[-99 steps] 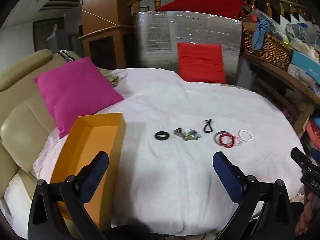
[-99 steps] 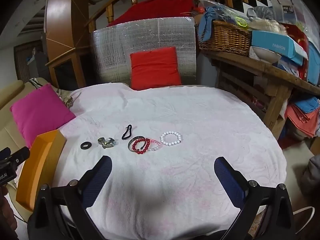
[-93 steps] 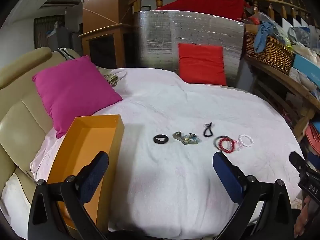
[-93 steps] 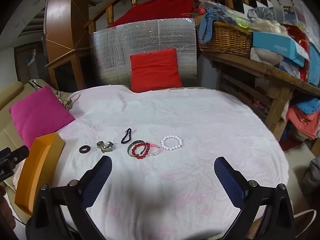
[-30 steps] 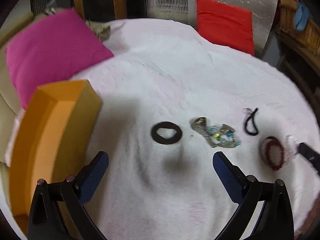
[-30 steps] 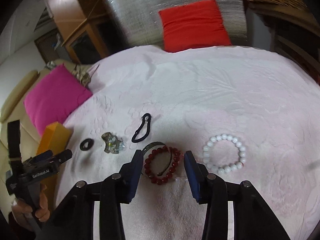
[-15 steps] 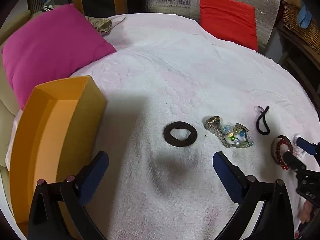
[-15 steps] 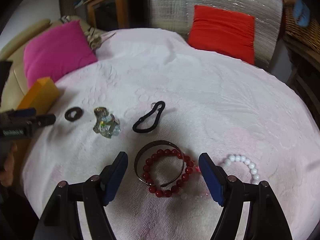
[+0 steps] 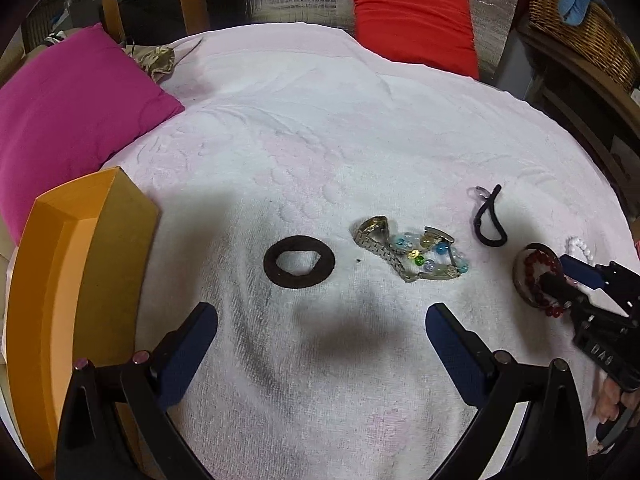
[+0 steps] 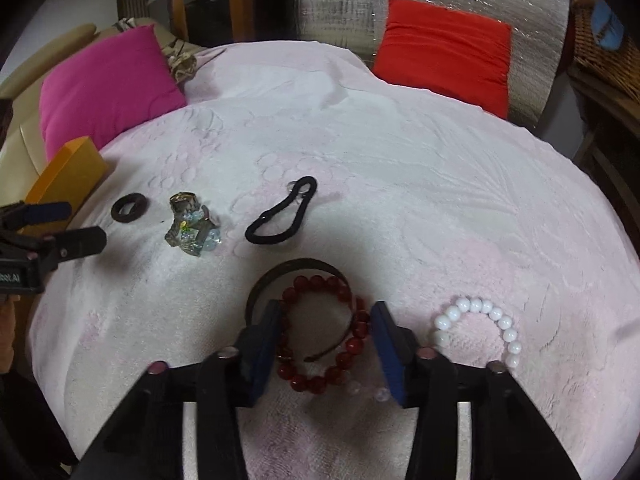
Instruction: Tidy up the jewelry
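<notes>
right gripper (image 10: 325, 320): jaws closing around red bead bracelet (image 10: 320, 332), pads not yet pressing | left gripper (image 9: 320, 320): spread wide, empty, above towel (image 9: 320, 140)

You get dim, soft indoor light — grey shadows pool on the white towelling cloth (image 9: 320, 128), fisheye edges bend darkly.

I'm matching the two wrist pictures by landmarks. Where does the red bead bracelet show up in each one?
Left wrist view: red bead bracelet at far right, under the right gripper.
Right wrist view: bottom centre, between that gripper's closing fingers.
Shared landmark: black hair tie, just beyond it.
</notes>
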